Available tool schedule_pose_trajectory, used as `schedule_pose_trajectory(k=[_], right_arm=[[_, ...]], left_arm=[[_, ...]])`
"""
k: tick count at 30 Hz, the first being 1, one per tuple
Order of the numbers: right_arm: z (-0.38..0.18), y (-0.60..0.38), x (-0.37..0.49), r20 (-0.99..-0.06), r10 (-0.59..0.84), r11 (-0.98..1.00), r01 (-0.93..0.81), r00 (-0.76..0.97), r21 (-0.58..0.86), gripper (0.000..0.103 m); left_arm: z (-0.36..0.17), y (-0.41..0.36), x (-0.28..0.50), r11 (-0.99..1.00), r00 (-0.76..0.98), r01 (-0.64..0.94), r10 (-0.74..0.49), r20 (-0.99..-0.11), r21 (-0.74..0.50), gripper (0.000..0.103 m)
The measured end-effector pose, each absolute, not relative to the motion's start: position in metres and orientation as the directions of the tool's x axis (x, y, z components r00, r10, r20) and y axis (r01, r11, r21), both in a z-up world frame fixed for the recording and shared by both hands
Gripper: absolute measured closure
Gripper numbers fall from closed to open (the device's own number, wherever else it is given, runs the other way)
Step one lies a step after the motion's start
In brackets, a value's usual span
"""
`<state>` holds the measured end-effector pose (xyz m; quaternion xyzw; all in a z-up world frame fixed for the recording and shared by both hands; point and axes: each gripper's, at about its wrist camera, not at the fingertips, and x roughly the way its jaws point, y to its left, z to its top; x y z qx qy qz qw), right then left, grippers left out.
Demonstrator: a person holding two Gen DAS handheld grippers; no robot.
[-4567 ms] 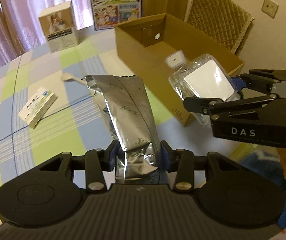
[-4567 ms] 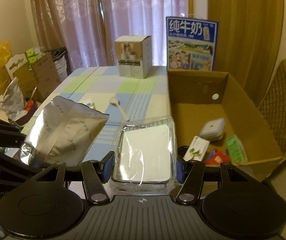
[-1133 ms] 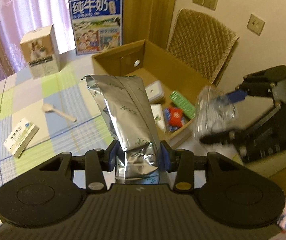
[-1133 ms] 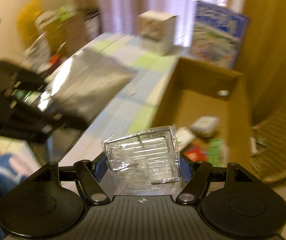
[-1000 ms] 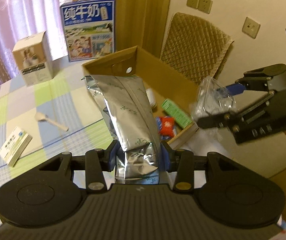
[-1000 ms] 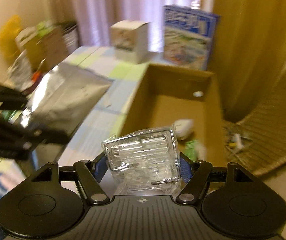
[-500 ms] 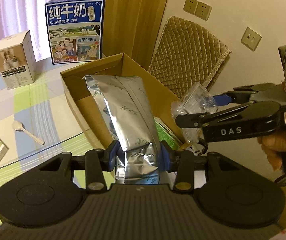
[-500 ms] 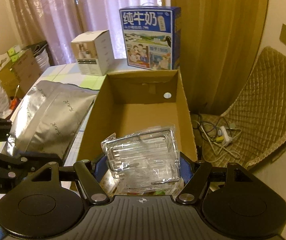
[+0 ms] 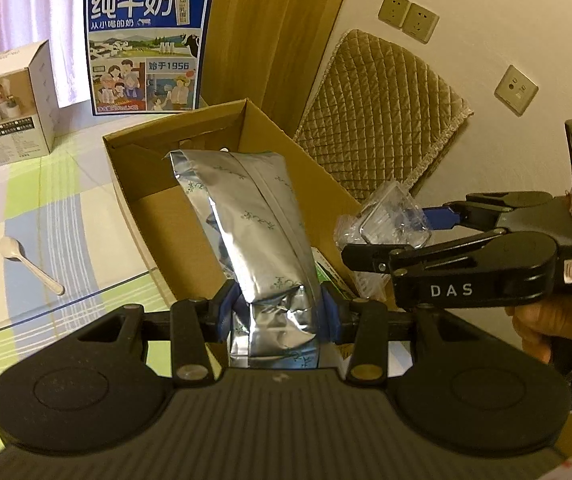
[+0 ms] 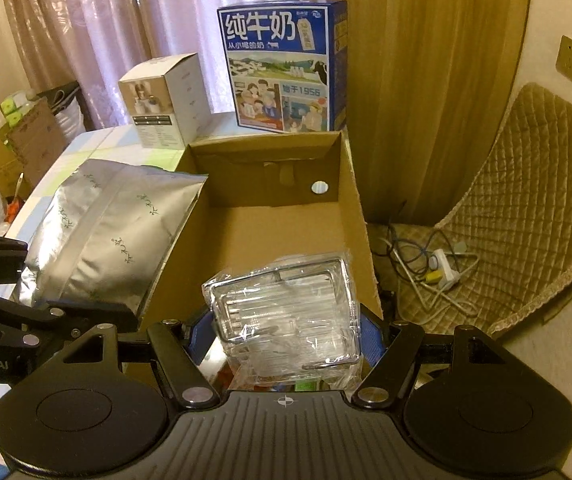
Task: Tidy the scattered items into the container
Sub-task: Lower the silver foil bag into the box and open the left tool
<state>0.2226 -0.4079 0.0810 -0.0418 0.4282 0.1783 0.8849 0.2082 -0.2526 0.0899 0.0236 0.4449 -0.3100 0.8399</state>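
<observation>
Over the open brown cardboard box, the left tool clenches a crinkled silver foil pouch and the right tool grips a clear plastic-wrapped tray.

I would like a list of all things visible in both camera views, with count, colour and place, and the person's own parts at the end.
cardboard box: 1, brown, open, on the table edge
foil pouch: 1, silver, over the box, in the left gripper
wrapped clear tray: 1, transparent, over the box, in the right gripper
milk carton case: 1, blue, behind the box
white carton: 1, white, left of the milk case
spoon: 1, white, on the checked tablecloth
quilted chair: 1, tan, right of the box
left gripper: 1, black, shut on the pouch
right gripper: 1, black, shut on the tray
hand: 1, holding the right gripper
</observation>
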Motion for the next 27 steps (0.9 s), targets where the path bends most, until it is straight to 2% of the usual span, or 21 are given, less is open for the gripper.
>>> schedule_pose_trajectory(k=[2,4,13,25,26,27], right_arm=[[0.079,-0.409,0.227,-0.775,0.276,0.935,-0.346,0.569,0.079,0.035],[0.078,-0.410,0.231,-0.777,0.272,0.936,-0.342,0.567,0.079,0.035],[0.071,-0.411,0.239,-0.787,0.261,0.940,-0.333,0.559,0.075,0.035],[0.067,-0.393,0.236,-0.789,0.282,0.933,-0.347,0.545,0.093,0.035],[0.066,-0.392,0.235,-0.792,0.282,0.933,-0.346,0.542,0.095,0.034],[0.065,-0.391,0.235,-0.794,0.281,0.934,-0.345,0.539,0.097,0.025]], left_arm=[[0.088,-0.253,0.213,0.806,0.411,0.539,-0.504,-0.759,-0.244,0.065],[0.087,-0.253,0.218,0.805,0.414,0.535,-0.514,-0.751,-0.256,0.073],[0.097,-0.247,0.232,0.814,0.455,0.526,-0.515,-0.726,-0.247,0.073],[0.090,-0.203,0.209,0.846,0.489,0.485,-0.471,-0.734,-0.220,0.067],[0.088,-0.200,0.207,0.849,0.490,0.480,-0.468,-0.735,-0.221,0.065],[0.087,-0.197,0.205,0.852,0.491,0.476,-0.463,-0.738,-0.218,0.063]])
